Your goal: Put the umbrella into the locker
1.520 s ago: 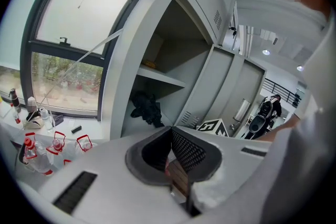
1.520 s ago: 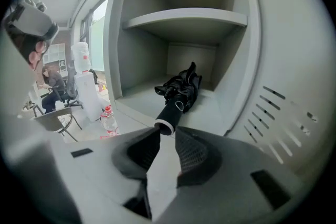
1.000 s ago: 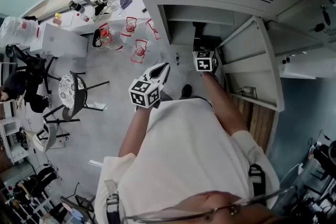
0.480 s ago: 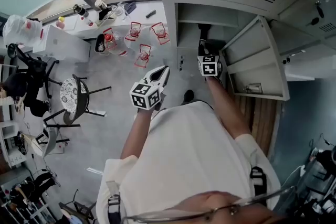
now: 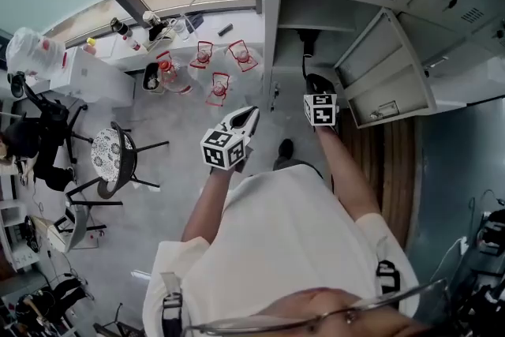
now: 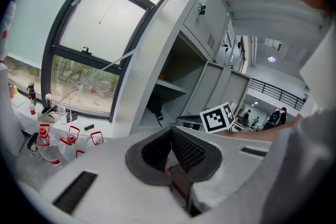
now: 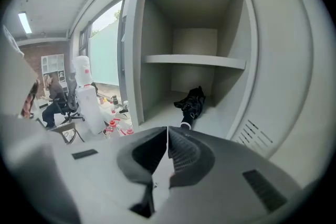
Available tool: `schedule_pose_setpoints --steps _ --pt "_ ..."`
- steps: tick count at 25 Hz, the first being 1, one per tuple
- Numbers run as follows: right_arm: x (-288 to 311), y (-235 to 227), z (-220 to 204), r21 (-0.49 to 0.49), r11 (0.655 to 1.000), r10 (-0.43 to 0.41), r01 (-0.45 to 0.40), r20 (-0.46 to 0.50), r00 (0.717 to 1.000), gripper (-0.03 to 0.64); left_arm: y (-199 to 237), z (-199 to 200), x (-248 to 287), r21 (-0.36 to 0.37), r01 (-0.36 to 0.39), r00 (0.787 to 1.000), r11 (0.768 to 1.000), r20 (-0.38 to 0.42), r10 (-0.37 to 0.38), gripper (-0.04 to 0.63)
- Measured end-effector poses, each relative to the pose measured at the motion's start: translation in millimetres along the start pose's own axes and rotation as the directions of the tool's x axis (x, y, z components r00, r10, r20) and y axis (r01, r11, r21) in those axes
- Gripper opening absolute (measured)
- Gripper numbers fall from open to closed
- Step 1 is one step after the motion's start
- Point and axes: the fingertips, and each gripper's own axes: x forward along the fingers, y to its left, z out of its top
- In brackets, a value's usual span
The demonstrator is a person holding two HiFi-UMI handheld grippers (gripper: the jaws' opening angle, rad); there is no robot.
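Black umbrella (image 7: 193, 105) lies in the locker (image 7: 157, 34), dead ahead of my right claw (image 7: 168, 129), lengthwise toward it; that claw has just closed, empty.

The right tongs (image 7: 167, 129) have closed empty, backing off the umbrella (image 7: 193, 105).

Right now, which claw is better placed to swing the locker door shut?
Right: the right claw, just closed on nothing, sits beside the open door; the left claw hangs farther from it.
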Motion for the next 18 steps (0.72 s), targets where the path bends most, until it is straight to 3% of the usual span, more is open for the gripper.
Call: schedule_pose_setpoints --steps 8,18 --pt "-71 21 -8 0.003 1.000 -0.004 0.004 0.026 1.000 0.008 -18 -20 -34 0.045 0.060 0.998 0.997 -0.012 -0.059 0.005" --pt "-153 28 -4 0.018 0.999 0.035 -0.037 0.069 0.997 0.008 -59 -24 -29 0.041 0.134 0.991 0.990 0.014 -0.135 0.005"
